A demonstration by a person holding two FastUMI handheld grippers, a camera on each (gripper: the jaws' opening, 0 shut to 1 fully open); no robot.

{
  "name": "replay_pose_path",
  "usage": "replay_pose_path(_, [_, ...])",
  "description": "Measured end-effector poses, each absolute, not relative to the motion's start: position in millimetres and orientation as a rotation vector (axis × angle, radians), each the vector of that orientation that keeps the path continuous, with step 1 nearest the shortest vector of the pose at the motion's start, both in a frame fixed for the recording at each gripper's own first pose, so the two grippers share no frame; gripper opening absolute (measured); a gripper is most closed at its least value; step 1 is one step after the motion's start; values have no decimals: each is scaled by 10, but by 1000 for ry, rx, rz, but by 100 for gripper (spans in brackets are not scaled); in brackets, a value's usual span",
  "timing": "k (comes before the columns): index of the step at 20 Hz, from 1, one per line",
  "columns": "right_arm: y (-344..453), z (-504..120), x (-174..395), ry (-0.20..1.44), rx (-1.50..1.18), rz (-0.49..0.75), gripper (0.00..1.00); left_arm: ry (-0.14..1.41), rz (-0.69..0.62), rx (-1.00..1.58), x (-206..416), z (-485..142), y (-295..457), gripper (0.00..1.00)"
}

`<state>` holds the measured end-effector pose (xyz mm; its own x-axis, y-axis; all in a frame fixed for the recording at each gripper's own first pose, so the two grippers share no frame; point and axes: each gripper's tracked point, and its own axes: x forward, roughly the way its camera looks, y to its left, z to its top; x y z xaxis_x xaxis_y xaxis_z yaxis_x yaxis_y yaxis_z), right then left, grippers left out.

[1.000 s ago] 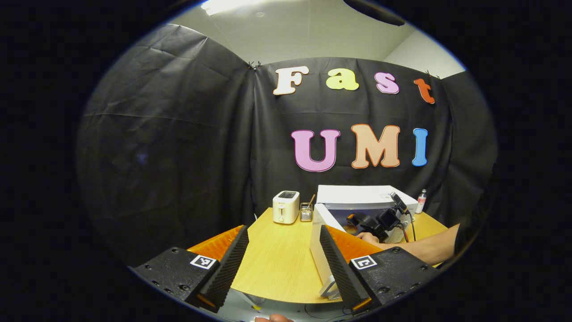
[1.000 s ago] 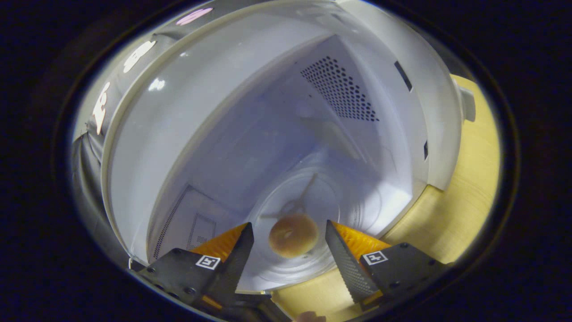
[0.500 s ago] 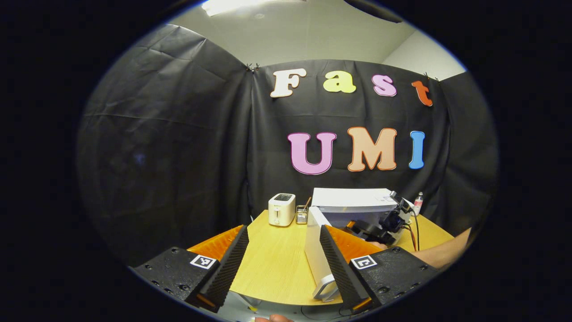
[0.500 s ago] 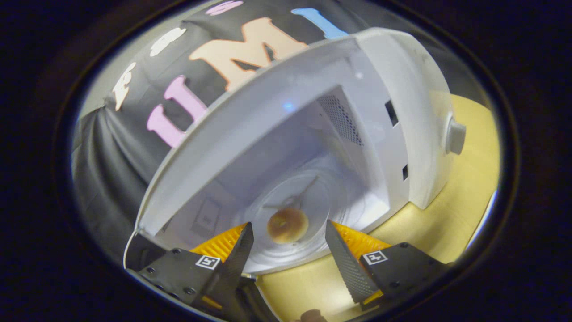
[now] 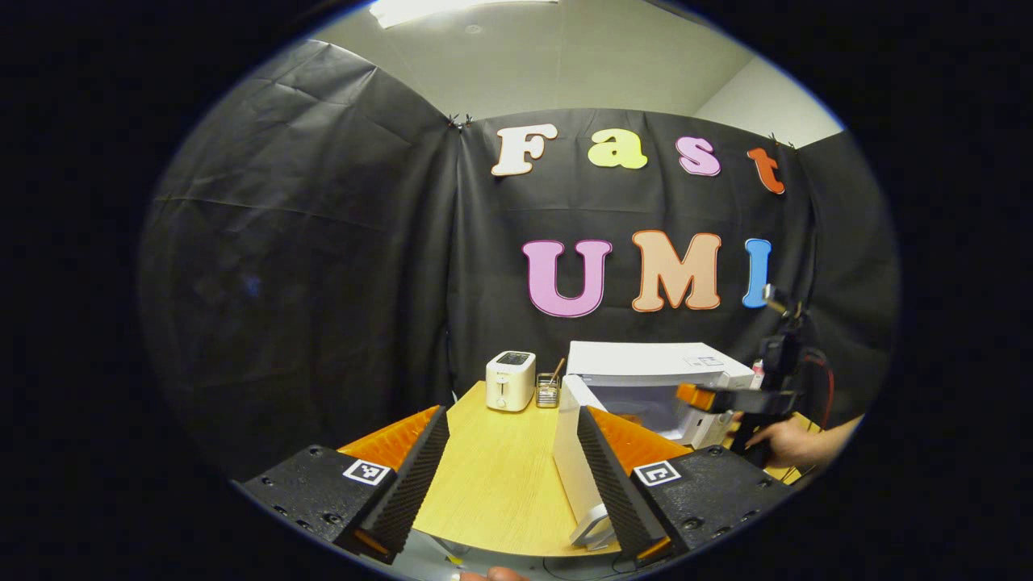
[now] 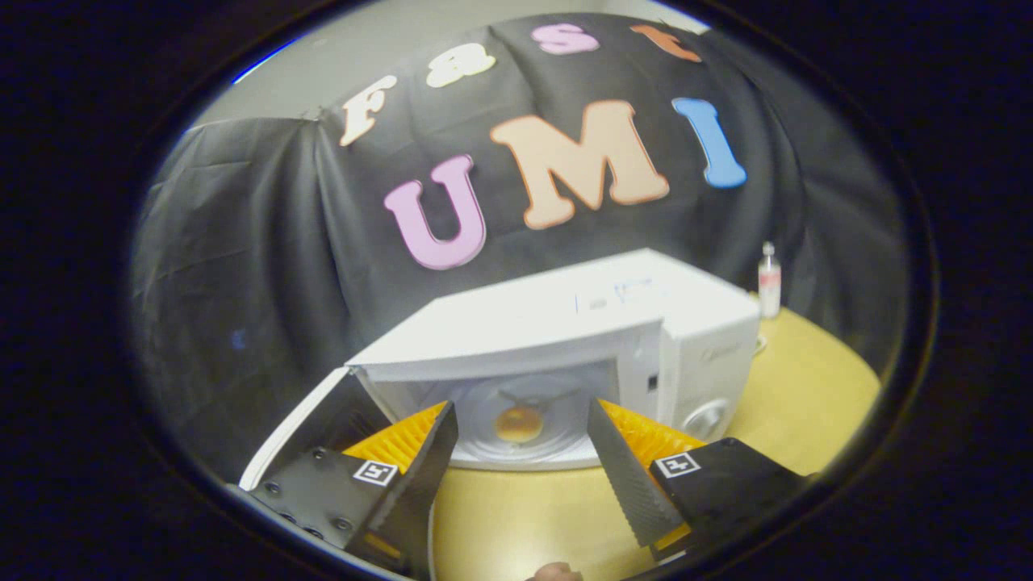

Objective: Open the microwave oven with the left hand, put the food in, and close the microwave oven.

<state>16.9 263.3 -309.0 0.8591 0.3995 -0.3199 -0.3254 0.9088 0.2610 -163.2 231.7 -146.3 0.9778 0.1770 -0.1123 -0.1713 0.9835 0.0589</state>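
Note:
The white microwave (image 6: pixel 557 327) stands on the wooden table (image 6: pixel 807 387) with its door (image 6: pixel 294 432) swung open to the left. A round brown bread piece (image 6: pixel 518 424) lies on the glass turntable inside. My right gripper (image 6: pixel 520 406) is open and empty, out in front of the cavity and a little above it. My left gripper (image 5: pixel 511 415) is open and empty near the table's front edge, with the open door (image 5: pixel 571 460) just behind its right finger. The right gripper (image 5: pixel 696 396) also shows in the left gripper view, held by a hand (image 5: pixel 787 442) in front of the microwave (image 5: pixel 646 367).
A white toaster (image 5: pixel 510 381) and a small cup of sticks (image 5: pixel 550 393) stand at the back left of the table. A small bottle (image 6: pixel 768 282) stands behind the microwave's right side. Bare tabletop (image 5: pixel 492 476) lies left of the door.
My right gripper has pulled back out of the microwave cavity and risen, leaving the bread on the turntable. The left gripper has barely moved.

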Motion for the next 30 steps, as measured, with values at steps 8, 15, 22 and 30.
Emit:
replay_pose_path(8, [1437, -1601, 127, 208, 168, 264, 99, 182, 204, 12, -1532, -1782, 2525, 94])
replay_pose_path(15, [747, -920, -39, 106, 45, 171, 99, 360, 242, -46, -1582, -2479, 2581, 50])
replay_pose_path(22, [445, -390, -239, 24, -9, 141, 91, 506, 171, -151, -1607, -3031, 2169, 15])
replay_pose_path(30, [313, 13, -359, -21, -27, 127, 94, 550, 50, -138, -1471, -3178, 1648, 0])
